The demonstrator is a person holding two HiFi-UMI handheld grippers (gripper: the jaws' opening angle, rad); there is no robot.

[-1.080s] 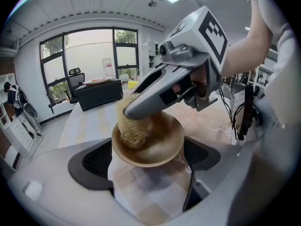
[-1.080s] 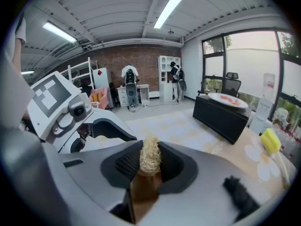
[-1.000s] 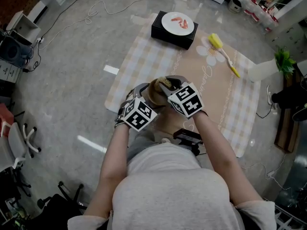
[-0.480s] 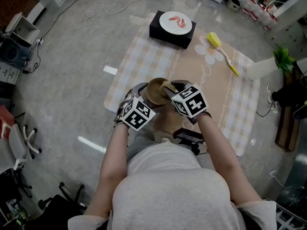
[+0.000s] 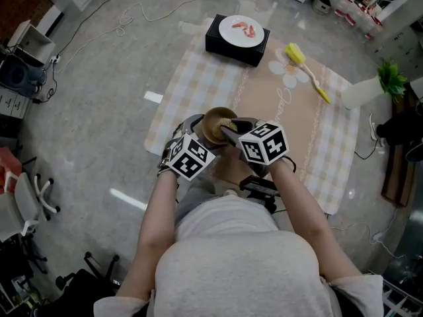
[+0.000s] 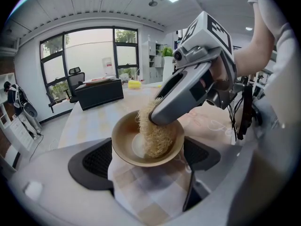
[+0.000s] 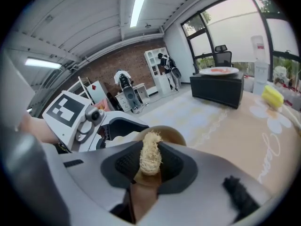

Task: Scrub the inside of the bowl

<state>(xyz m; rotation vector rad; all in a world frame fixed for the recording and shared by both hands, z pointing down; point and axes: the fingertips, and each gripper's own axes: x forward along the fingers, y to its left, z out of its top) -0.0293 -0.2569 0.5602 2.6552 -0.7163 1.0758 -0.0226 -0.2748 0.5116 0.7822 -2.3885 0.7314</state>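
Two grips at once: steadies the bowl (image 6: 123, 145) between the left gripper (image 6: 149, 158) fingers, presses the fibre scrubber (image 7: 150, 155), pinched by the right gripper (image 7: 151, 166) fingers, against its inside.

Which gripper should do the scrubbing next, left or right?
Right, probably. The right gripper has its jaws shut on the scrubber, whose tip sits inside the bowl. The left gripper is busy clamping the bowl.

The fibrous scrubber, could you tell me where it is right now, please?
The scrubber sits inside the brown bowl, clamped in the right gripper; the left gripper holds the bowl at the head view's centre.
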